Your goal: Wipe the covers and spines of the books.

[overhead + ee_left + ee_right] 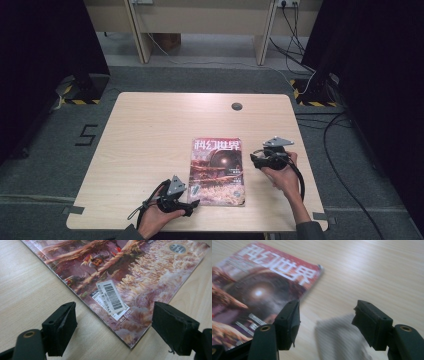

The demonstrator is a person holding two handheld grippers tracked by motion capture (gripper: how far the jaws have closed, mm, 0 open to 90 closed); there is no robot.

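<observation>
The glossy red-and-brown magazine with white title characters point(140, 277) is cut off by the top edge in the left gripper view and by the left edge in the right gripper view, where its cover art point(257, 293) is blurred. Its white barcode label point(111, 298) carries print too small to read. A pale blurred patch point(337, 337) on the light wooden worktop point(372, 270) cannot be identified.
</observation>
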